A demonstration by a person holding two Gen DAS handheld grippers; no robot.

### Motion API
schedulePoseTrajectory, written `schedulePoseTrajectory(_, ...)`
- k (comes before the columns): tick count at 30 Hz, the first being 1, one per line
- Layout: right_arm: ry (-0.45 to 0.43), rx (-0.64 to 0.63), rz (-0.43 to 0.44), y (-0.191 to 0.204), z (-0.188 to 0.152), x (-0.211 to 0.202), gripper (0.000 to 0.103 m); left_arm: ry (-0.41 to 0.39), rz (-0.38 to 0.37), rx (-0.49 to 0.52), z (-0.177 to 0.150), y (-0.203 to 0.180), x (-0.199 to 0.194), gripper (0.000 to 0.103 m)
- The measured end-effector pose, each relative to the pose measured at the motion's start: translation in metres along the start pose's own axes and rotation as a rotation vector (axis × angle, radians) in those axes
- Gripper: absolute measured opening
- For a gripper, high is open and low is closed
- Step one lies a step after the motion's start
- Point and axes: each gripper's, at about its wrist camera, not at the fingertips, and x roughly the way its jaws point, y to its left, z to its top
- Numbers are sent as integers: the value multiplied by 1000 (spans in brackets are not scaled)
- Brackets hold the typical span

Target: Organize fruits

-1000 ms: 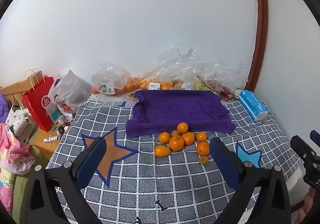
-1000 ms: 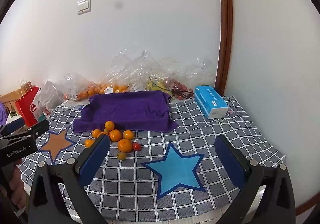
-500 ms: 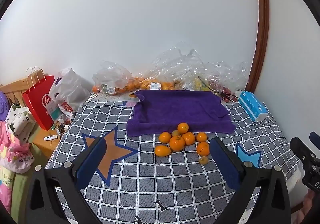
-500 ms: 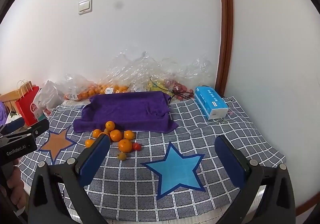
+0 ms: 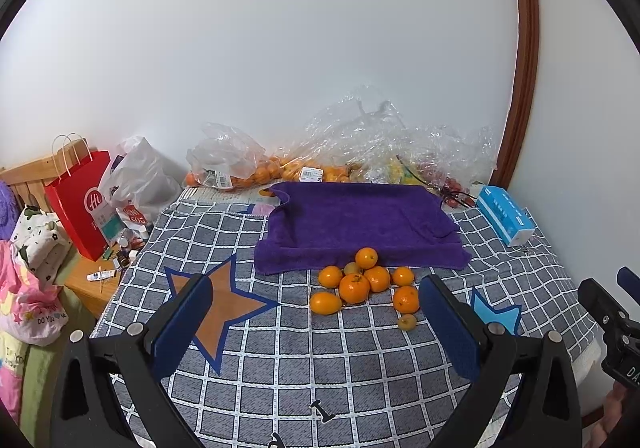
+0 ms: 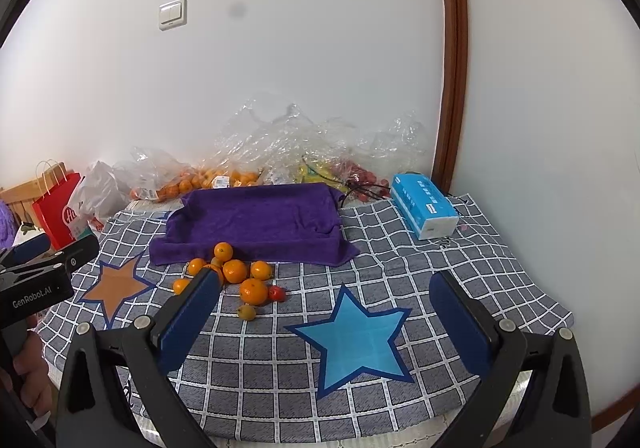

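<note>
Checked cloth (image 5: 280,380) covers the table, white wall behind. Left view: my left gripper (image 5: 316,322) gapes wide, empty; view barely shifted since a second ago, nothing picked yet. Oranges (image 5: 354,288) sit clustered at towel's (image 5: 360,220) near edge. Right view: right gripper (image 6: 326,318) wide open, empty; tomato (image 6: 277,293) beside oranges, tissue box (image 6: 424,206) at right edge, bags (image 6: 280,152) behind, path free.

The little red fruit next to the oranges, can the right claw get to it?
Probably yes. The right claw is open and holds nothing, and the small red round fruit lies at the outer edge of the orange pile on bare checked tablecloth, with nothing between.
</note>
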Motion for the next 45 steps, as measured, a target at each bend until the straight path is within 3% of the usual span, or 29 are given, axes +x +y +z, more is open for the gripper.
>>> schedulePoseTrajectory(45, 1, 0, 10, 5, -1, -1, 103, -6, -6, 6, -6, 1, -2, 103)
